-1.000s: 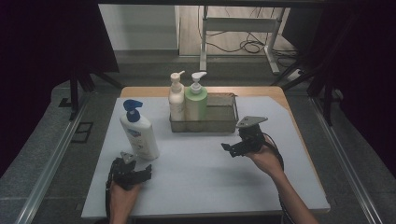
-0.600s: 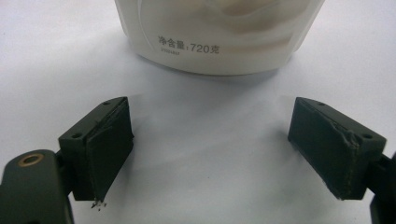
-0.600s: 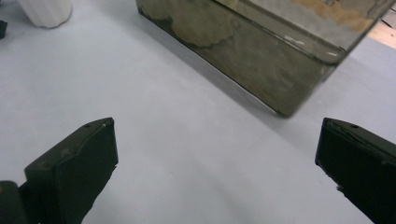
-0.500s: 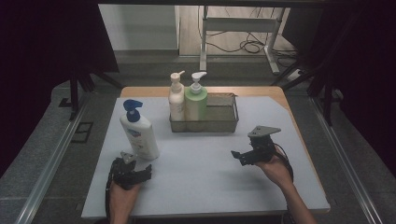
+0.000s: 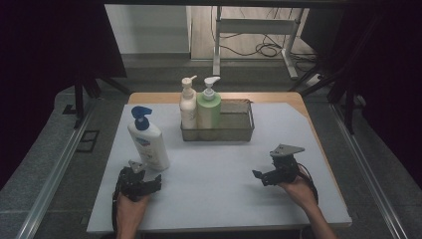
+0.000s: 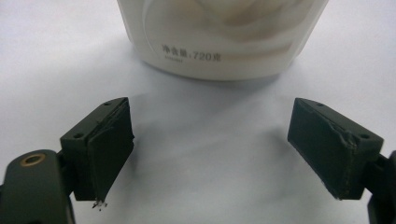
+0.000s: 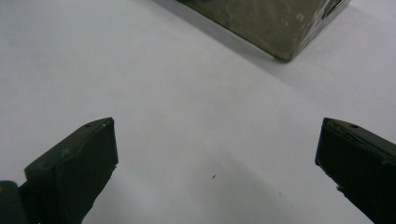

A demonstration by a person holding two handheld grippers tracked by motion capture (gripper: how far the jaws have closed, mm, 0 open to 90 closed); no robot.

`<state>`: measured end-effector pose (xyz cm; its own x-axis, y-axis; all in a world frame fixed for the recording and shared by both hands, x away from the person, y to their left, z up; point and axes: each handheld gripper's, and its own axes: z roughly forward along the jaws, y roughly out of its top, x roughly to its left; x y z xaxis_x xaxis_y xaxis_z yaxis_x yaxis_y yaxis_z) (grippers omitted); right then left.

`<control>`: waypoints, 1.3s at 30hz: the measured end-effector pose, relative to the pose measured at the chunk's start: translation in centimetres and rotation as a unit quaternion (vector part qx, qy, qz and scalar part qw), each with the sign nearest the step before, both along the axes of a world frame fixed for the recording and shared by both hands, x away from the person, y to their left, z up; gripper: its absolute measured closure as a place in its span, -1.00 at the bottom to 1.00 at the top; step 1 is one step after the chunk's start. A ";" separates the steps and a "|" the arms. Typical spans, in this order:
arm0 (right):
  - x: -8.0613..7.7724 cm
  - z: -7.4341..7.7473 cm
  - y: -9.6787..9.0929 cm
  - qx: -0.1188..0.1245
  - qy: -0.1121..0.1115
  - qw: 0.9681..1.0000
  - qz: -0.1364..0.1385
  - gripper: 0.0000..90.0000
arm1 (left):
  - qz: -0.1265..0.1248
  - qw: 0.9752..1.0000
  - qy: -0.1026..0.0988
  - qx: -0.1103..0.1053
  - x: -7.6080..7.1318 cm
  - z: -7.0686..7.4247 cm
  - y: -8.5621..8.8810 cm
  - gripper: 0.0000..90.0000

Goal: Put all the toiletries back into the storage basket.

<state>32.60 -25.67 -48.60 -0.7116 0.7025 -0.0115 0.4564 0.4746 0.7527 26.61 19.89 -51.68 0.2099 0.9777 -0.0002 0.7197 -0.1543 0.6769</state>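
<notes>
Two hand-held grippers are resting on the white table sheet, both with jaws apart and gripping nothing.

The left gripper [image 5: 149,180] is sitting at the lower left of the high view, its jaws spread just in front of the white blue-pump bottle [image 5: 147,139], which is standing upright left of centre. The right gripper [image 5: 260,175] is lying at the lower right, well apart from the metal basket [image 5: 239,133], where a cream bottle [image 5: 188,106] and a green bottle [image 5: 209,107] are standing side by side.

In the left gripper view the white bottle [image 6: 219,39] is cut off above its base; its label print is blurred.
</notes>
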 end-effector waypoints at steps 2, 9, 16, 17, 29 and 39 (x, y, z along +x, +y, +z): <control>-0.2 -0.4 -0.1 -0.001 0.004 1.000 -0.001 -1.00 | -0.009 1.000 -0.007 -0.004 -0.1 0.3 0.1 -0.69; -0.7 -1.7 -0.5 -0.001 0.019 1.000 -0.005 -1.00 | -0.011 1.000 -0.025 -0.005 -0.5 1.1 0.8 -0.54; -0.6 -2.7 -0.6 -0.009 0.025 1.000 -0.007 -1.00 | -0.017 0.999 -0.033 -0.016 -0.6 1.6 1.7 -0.15; -0.5 -2.8 -0.6 -0.010 0.027 1.000 -0.007 -1.00 | -0.019 0.999 -0.032 -0.016 -0.5 1.6 1.8 -0.09; -0.5 -3.7 -0.3 -0.026 0.036 0.999 -0.008 -1.00 | -0.021 0.999 -0.037 -0.024 0.4 1.8 3.0 0.53; -0.5 -3.7 -0.4 -0.025 0.035 0.999 -0.008 -1.00 | -0.035 0.998 -0.052 -0.026 1.4 2.1 4.3 0.98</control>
<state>32.11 -26.02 -52.34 -0.7005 0.7137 0.0023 0.5147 0.5029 0.6944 28.06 24.23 -49.60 0.2800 0.9597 -0.0253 0.6340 -0.1651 0.7555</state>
